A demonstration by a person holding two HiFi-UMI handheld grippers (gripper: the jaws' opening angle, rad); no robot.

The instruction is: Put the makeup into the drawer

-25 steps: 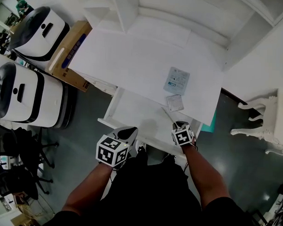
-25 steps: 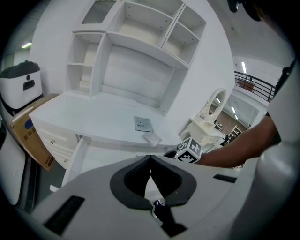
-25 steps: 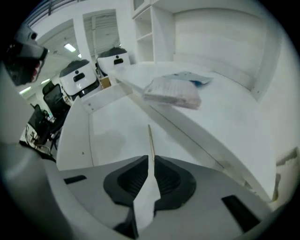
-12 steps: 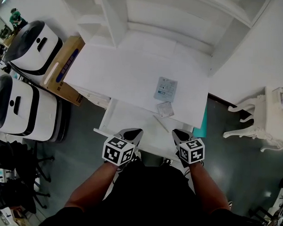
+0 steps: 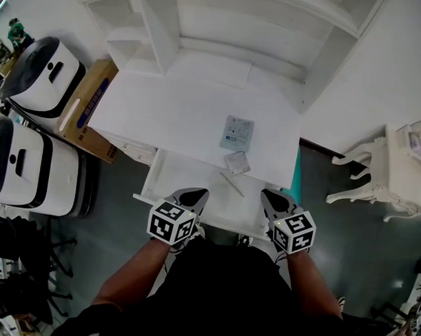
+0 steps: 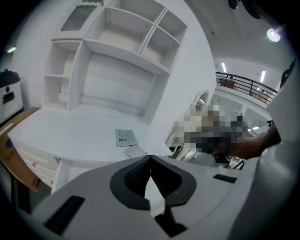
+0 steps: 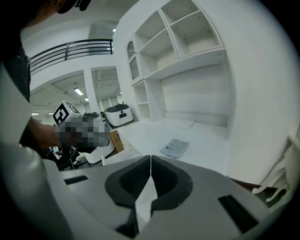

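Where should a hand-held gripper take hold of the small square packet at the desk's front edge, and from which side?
Probably its near edge, coming from the front. The small square packet lies flat on the desk, right at the front rim above the open drawer, so nearly level jaws could pinch that thin edge. From above, its flat face offers little to grip.

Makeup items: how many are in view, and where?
3. A flat packet and a small square case lie on the desk top; a thin stick lies in the open drawer. More may be hidden farther inside it.
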